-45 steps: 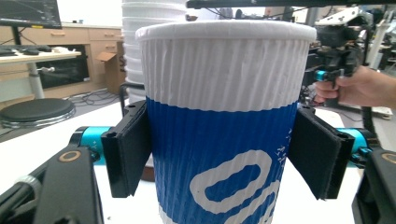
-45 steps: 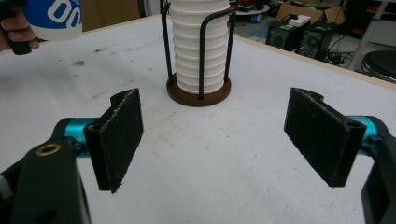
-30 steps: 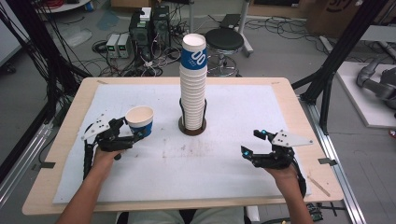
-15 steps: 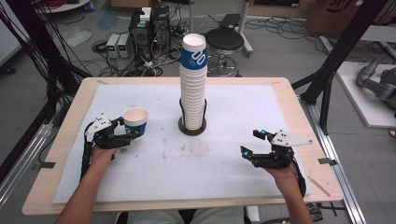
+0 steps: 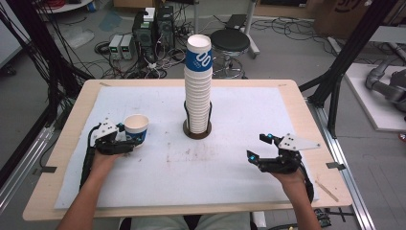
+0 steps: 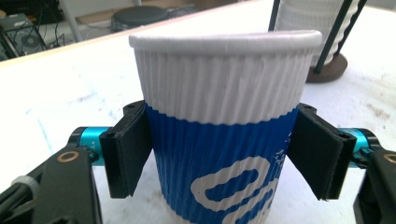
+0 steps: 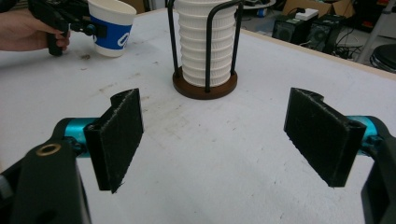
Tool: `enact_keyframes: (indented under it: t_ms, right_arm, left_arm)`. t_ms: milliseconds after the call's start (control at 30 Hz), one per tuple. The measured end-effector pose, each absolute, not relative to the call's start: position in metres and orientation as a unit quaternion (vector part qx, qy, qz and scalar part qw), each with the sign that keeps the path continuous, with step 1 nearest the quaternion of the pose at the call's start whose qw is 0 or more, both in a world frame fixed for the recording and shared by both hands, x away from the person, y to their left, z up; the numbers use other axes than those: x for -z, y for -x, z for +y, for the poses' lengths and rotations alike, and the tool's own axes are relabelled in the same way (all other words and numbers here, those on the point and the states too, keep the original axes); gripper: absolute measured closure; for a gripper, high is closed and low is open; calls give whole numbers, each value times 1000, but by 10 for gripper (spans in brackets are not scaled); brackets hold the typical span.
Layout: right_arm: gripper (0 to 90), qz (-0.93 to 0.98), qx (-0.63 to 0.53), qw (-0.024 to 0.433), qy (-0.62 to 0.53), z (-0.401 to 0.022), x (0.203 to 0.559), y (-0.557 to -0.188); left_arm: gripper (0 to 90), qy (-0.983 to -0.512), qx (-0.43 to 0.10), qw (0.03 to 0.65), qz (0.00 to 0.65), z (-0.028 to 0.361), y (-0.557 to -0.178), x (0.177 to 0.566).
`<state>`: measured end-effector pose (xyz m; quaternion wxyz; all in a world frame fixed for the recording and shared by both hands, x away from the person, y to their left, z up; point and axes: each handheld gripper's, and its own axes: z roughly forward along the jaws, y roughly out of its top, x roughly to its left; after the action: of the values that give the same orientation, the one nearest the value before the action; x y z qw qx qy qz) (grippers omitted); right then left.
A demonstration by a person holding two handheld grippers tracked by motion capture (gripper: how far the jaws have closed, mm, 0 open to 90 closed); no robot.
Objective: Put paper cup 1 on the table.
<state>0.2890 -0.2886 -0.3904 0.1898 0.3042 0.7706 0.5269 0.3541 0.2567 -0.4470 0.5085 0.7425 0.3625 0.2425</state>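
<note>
Cables, computer boxes and a stool (image 5: 230,40) are seen crowding the floor behind, and in front of them a wooden table (image 5: 72,112) is spread with a white mat (image 5: 230,167), lightly stained near its middle. At the centre of the mat a tall stack of cups (image 5: 198,81) is kept upright by a black wire holder on a round brown base (image 5: 197,130); the rods are presumably there so that the column is not toppled when a cup is drawn off.

Over on the left, a single blue-and-white cup (image 5: 136,129) is being set down upright on the mat, well apart from the stack and to its left. It is flanked by the left gripper (image 5: 125,140) at its blue band, low on the wall, a spot likely chosen so the soft rim is not crushed. In the left gripper view the cup (image 6: 224,135) is seen between the pads (image 6: 128,151), and the jaws have just been opening; contact on both sides is about gone, so a release is judged to be under way.

On the right, the right gripper (image 5: 256,147) is held low over bare mat, jaws wide and nothing between them, pointed toward the holder as if kept ready for its turn.
</note>
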Motion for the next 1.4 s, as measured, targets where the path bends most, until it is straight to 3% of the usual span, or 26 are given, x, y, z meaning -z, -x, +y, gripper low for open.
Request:
enact_keyframes:
  t_ms: [333,467,767,1167,1400]
  right_arm:
    - [202,768,-529,193,-305,-290,389,-289]
    - [202,768,-530,192,-303,-291,389,-289]
    - [202,768,-529,193,-305,-292,390,-289]
    - [202,766,-523,197,-318,-299,391,-291]
    - [202,766,-518,199,-325,-302,391,-289]
  left_arm:
    - [245,-752,-219,479,395,262,-343,444]
    - [139,-747,-202,468,426,263,-338,447]
    - [144,-751,-186,476,417,276,-310,441]
    - [144,-677,-212,585,393,284,-293,411]
    - [144,-661,-199,623,369,279,-296,399]
